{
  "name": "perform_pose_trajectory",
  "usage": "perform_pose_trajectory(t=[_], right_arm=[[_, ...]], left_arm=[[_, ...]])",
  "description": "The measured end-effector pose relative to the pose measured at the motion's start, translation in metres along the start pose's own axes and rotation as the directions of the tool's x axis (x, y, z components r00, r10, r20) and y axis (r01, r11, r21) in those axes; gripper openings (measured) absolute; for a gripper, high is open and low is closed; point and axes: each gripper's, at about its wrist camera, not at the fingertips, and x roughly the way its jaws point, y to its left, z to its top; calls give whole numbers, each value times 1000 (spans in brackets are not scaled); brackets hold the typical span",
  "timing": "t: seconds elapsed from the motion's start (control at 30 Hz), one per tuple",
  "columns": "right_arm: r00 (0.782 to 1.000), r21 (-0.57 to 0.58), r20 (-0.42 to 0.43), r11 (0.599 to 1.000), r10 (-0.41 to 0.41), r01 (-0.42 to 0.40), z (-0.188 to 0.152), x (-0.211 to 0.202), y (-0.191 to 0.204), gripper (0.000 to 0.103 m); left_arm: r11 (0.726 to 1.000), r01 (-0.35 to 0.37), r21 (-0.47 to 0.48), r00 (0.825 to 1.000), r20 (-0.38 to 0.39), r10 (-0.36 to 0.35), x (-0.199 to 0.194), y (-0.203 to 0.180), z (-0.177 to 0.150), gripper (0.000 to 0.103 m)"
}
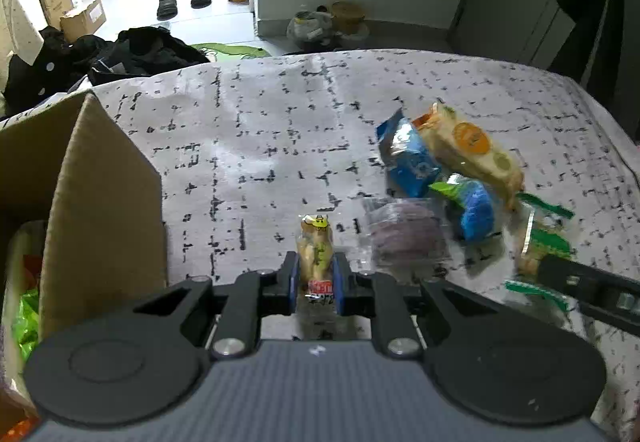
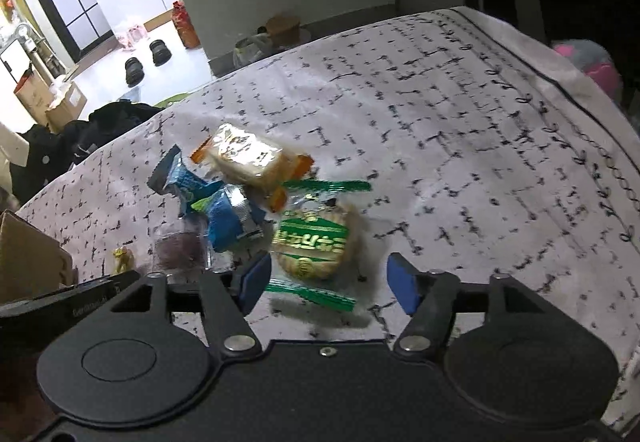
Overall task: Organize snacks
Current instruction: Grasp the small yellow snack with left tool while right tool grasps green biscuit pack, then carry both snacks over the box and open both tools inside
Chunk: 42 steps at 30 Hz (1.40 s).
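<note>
Left wrist view, from nine o'clock across to three: a cardboard box (image 1: 92, 201) stands open at the left edge, with something green showing inside it. At the centre, the left tongs (image 1: 316, 276) are clamped on a small yellow snack packet (image 1: 317, 248), their blue pads pressing both of its sides. The packet stands upright over the patterned cloth (image 1: 260, 129). Toward two o'clock lies a loose pile: a purple cookie in clear wrap (image 1: 408, 238), a blue packet (image 1: 412, 157), a second blue and green packet (image 1: 472, 209) and a long orange-labelled cracker pack (image 1: 472, 149). At three o'clock a green-striped biscuit packet (image 1: 544, 242) is blurred, with a dark finger of the right tongs just beside it.

Right wrist view, again from nine o'clock: the box corner (image 2: 32, 262) and the yellow snack (image 2: 122, 258) sit at the left edge. The same pile lies at eleven o'clock. At the centre, the right tongs (image 2: 326, 282) stand apart, their pads not pressing anything. The green-striped biscuit packet (image 2: 316, 242) is between and just ahead of them, blurred, with a shadow on the cloth under it.
</note>
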Motion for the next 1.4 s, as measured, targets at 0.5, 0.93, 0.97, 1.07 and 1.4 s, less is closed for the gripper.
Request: perform_pose_trajectory(t=[0.5,0.93,0.97,1.07,1.4], right_arm=[[994,-85,-53,992,-98,93,9,36,28,73],[996,-95,-11,992,-88,86,1,9,15,48],[997,-91,-7,993,-79,78,1,4,14,48],[999,-81,7,995,-53,53,1,-7,14,48],[997,-81,61,996,41,-36,5,-41,30,48]], left_arm=[[999,17,-32,1000,21,-16,-9,8,0,16],[999,31,-17,999,26,-30,-17,10,-5,16],[999,32,-10,999,32,-32,-19,9,-5,16],[999,29,15,998,54,-30,-28,8,-5,16],[999,47,16,991,121,-49,-66,18,0,16]])
